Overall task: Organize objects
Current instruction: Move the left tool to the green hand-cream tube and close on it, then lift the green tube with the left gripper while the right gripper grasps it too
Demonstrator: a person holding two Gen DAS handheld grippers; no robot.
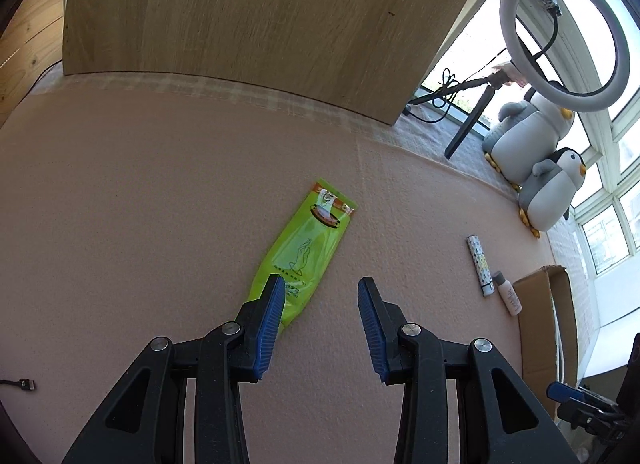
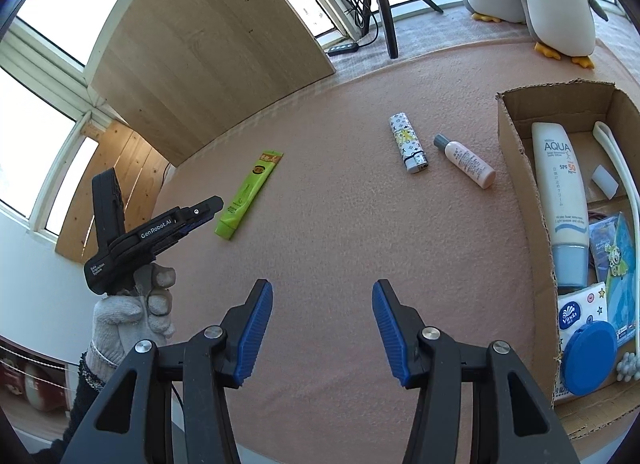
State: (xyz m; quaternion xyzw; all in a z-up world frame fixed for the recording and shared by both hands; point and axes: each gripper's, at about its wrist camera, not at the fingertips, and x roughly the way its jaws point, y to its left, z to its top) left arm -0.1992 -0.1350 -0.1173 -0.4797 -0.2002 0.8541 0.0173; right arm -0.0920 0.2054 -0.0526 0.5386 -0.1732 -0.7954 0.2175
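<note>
The left tongs stand released, jaws apart, low over the pink felt worktop with nothing between them; the left finger overlaps the near end of the green sachet, which lies flat and lengthwise away from the camera, but contact cannot be confirmed from the left wrist view. The right tongs are likewise released and empty, above bare felt. In the right wrist view the gloved left hand holds its tool pointed at the sachet's near end. Three items remain loose on the worktop: the sachet, a patterned lighter and a small pink bottle, the last two lying just beside each other and near the cardboard box. The box already holds a sunscreen tube, a tissue pack, a blue round lid and other pieces. Judged risks: the sachet is thin and flat, so the jaws may close on felt or slide over the film rather than catch it, and the present offset favours a miss unless the tool shifts toward the packet. It lies well apart from the box, so a weak pinch could drop it in transit. The bottle is round and could roll if nudged, and it may disturb the lighter.
</note>
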